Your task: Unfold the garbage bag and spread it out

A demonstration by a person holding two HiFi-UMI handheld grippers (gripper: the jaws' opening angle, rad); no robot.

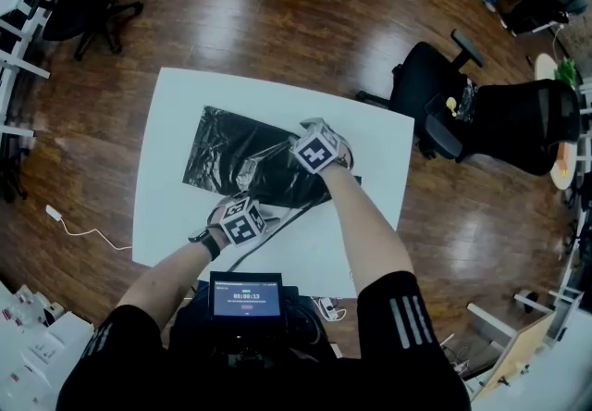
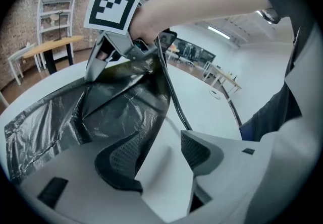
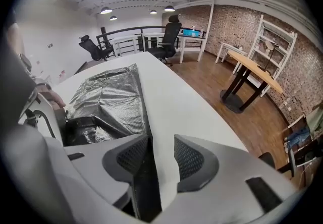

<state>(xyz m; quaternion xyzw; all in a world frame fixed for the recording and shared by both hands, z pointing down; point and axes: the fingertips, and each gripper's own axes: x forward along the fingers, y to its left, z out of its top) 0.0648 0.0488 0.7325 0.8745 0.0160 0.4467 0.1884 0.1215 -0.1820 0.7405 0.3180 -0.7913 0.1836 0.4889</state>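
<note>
From the head view I can't see either pair of jaws. The left gripper (image 1: 242, 219) and right gripper (image 1: 319, 152) hide them under their marker cubes, along with the garbage bag's (image 1: 227, 159) near edge. The print on the small screen (image 1: 246, 296) is too tiny to read.

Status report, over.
Left gripper open, beside garbage bag edge. Right gripper open, bag edge between its jaws. Bag partly spread on white table, bunched near grippers. Cable trails alongside.
</note>
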